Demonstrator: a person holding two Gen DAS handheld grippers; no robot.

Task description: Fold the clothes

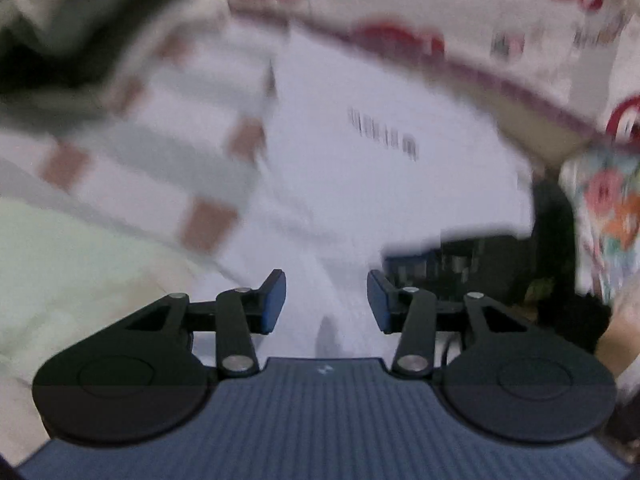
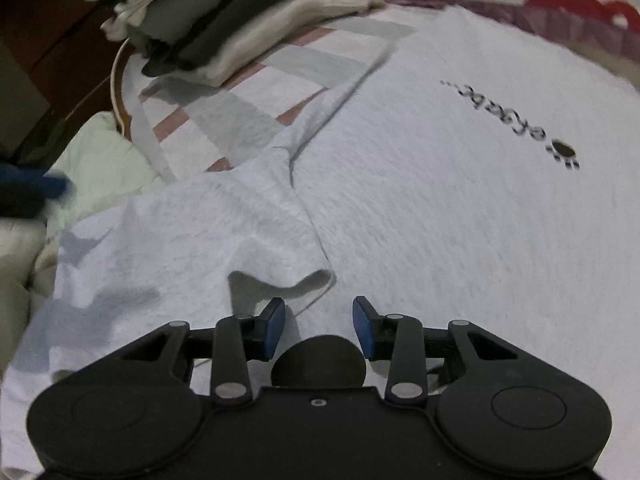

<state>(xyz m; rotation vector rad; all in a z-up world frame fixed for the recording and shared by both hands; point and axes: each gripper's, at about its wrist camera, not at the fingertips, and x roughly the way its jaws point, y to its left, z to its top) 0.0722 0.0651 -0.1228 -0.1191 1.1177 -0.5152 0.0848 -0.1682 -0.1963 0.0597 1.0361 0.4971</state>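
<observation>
White T-shirt [image 2: 420, 208] flat beneath right hand-held gripper [image 2: 319, 328]

looks like a bed with a white red-patterned cover [image 2: 580, 8], dark wooden furniture [image 2: 48, 20] off to the side

Dark print on white T-shirt [image 2: 460, 208], upside down, blurred: unreadable.

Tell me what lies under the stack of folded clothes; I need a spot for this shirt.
The stack of folded clothes rests on a checked cloth, whose pink and grey squares show beside it. What lies beneath that cloth is covered.
</observation>
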